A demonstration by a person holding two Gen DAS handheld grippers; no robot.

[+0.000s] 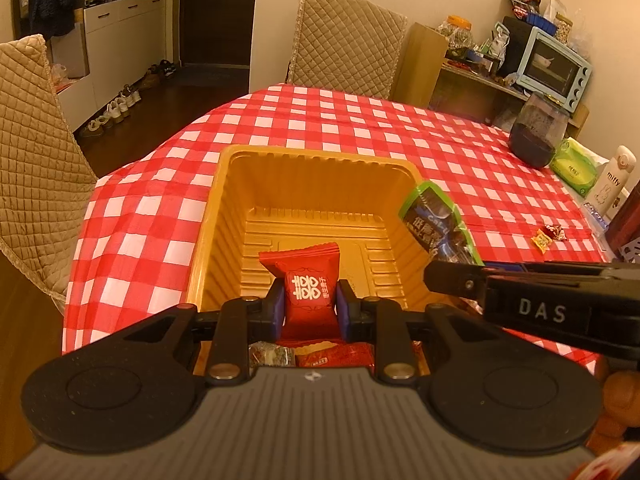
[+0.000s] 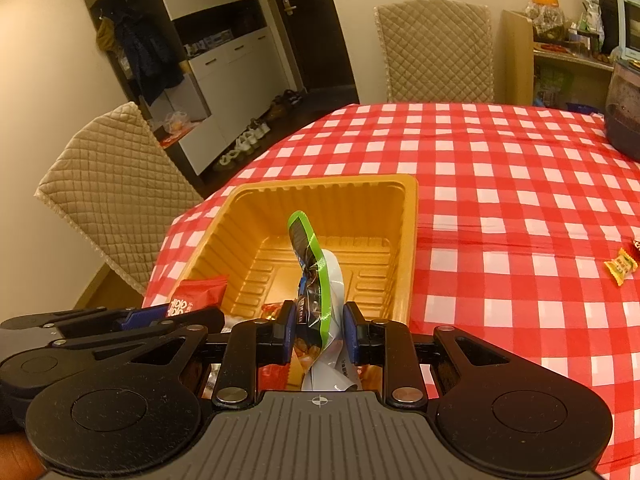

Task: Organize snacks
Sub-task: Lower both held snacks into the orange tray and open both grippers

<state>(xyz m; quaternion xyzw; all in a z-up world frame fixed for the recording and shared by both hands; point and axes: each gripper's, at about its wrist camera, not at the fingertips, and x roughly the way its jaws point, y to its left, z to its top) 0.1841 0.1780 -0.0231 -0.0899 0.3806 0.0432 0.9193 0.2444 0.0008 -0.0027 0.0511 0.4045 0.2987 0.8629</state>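
Both grippers are over the gold tray (image 1: 224,184) on the bench (image 1: 160,208). Left gripper (image 1: 307,304) is clamped on a red candy packet (image 1: 306,284); right gripper (image 2: 319,330) is pinching a green-edged snack pouch (image 2: 316,264). Two loose candies (image 1: 549,236) sit well off to the right.

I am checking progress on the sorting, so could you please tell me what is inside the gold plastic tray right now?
The gold plastic tray has a bare ribbed floor at its far end. Small red wrapped snacks lie at its near edge, but the gripper bodies cover the rest.
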